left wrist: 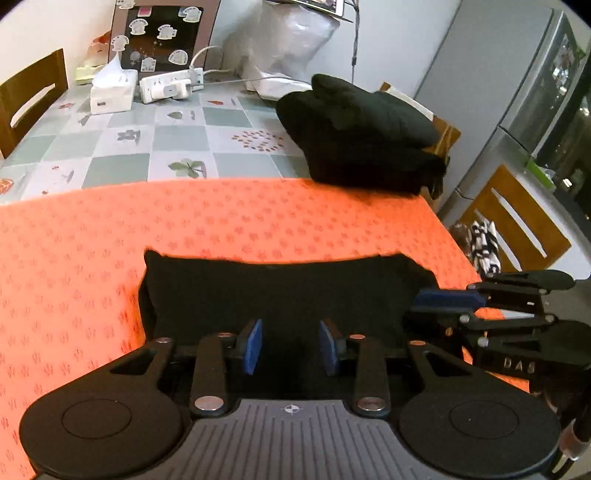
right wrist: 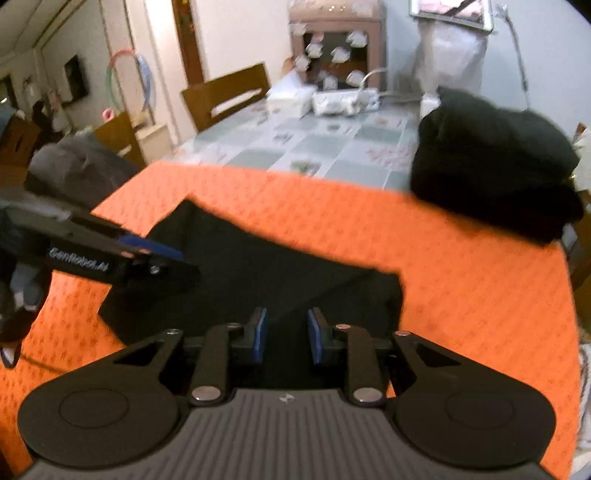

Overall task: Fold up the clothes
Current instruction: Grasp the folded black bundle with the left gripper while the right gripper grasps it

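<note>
A folded black garment (left wrist: 280, 291) lies flat on the orange mat (left wrist: 92, 258), near its front right part. My left gripper (left wrist: 291, 347) hovers open over the garment's near edge, its blue pads apart on either side of black cloth. My right gripper (left wrist: 417, 306) reaches in from the right at the garment's right end. In the right wrist view the same garment (right wrist: 258, 258) shows a diagonal fold, with my right gripper (right wrist: 287, 334) open above its near edge and my left gripper (right wrist: 177, 262) over its left side. A pile of black clothes (left wrist: 362, 136) sits behind.
Beyond the mat, the checked tablecloth (left wrist: 177, 136) carries a tissue box (left wrist: 110, 88), a power strip (left wrist: 171, 86) and a white plastic bag (left wrist: 291, 33). Wooden chairs (left wrist: 517, 225) stand at both sides. A fridge (left wrist: 517, 92) stands right. The table's right edge is close to the garment.
</note>
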`<state>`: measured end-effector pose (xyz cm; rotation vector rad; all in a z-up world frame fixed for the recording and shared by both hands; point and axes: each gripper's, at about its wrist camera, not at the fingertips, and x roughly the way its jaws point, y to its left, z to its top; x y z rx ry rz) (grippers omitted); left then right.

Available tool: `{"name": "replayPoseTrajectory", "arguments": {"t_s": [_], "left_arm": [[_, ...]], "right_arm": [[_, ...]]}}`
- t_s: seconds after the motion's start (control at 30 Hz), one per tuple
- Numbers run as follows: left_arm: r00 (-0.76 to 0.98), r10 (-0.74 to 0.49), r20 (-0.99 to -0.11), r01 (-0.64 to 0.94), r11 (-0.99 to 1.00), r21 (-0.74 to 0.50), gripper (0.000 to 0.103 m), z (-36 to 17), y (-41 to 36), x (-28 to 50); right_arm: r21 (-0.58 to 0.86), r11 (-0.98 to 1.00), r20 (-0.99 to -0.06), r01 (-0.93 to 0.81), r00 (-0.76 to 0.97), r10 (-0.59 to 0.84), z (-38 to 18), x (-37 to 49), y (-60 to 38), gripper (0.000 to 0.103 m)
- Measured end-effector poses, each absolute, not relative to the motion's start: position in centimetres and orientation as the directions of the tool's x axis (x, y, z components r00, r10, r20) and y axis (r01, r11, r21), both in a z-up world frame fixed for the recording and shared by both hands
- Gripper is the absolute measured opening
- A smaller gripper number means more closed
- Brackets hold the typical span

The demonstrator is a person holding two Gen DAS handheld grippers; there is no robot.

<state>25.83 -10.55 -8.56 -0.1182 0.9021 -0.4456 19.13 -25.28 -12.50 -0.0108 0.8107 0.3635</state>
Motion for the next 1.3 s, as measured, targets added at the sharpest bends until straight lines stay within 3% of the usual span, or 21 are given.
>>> {"name": "replayPoseTrajectory", "arguments": {"t_s": [0.23,0.43,0.5,0.57,0.67,0.73,0.87,1.0,1.3], "left_arm": [[0.494,-0.4,-0.772,0.273,0.914,-0.299,0.037,-11.2,-9.8,27.7],[0.514,-0.454,-0.728,0.233,0.89,-0.392,0.056,-9.9,-8.1,27.3],[0.531,-0.451,-0.718,0.225,0.891,-0.394,0.061,-9.1,-7.3,26.8],[0.536,-0.446,-0.716,0.218,0.893,-0.393,0.068,-8.7,-6.4,26.2],[0.544,-0.431,-0.72,0.204,0.9,-0.384,0.074,-8.4,-5.0,25.0],[0.541,-0.415,-0.732,0.188,0.908,-0.375,0.076,-8.8,-4.1,24.3],[0.512,-0.395,-0.763,0.132,0.914,-0.384,0.077,-10.3,-2.7,23.4],[0.496,-0.432,-0.753,0.054,0.881,-0.469,0.077,-11.8,-2.0,23.4],[0.472,-0.462,-0.751,0.029,0.86,-0.51,0.084,-13.6,-3.3,23.4]], "right_arm": [[0.093,0.955,-0.757,-0.282,0.603,0.252,-14.8,22.2,-25.8,0.027],[0.132,0.956,-0.759,-0.263,0.594,0.268,-14.5,22.2,-26.2,0.029],[0.177,0.955,-0.743,-0.238,0.605,0.288,-13.1,21.7,-26.8,0.036],[0.216,0.954,-0.731,-0.208,0.613,0.299,-11.9,21.0,-27.6,0.06],[0.267,0.951,-0.722,-0.154,0.622,0.304,-11.1,19.3,-28.9,0.081],[0.283,0.952,-0.723,-0.117,0.626,0.292,-11.4,18.0,-29.7,0.086],[0.322,0.946,-0.744,-0.033,0.609,0.275,-13.2,15.9,-30.3,0.09],[0.394,0.918,-0.749,0.039,0.593,0.296,-15.7,15.0,-30.0,0.09],[0.487,0.871,-0.714,0.061,0.602,0.357,-18.3,17.1,-27.6,0.089]]}}
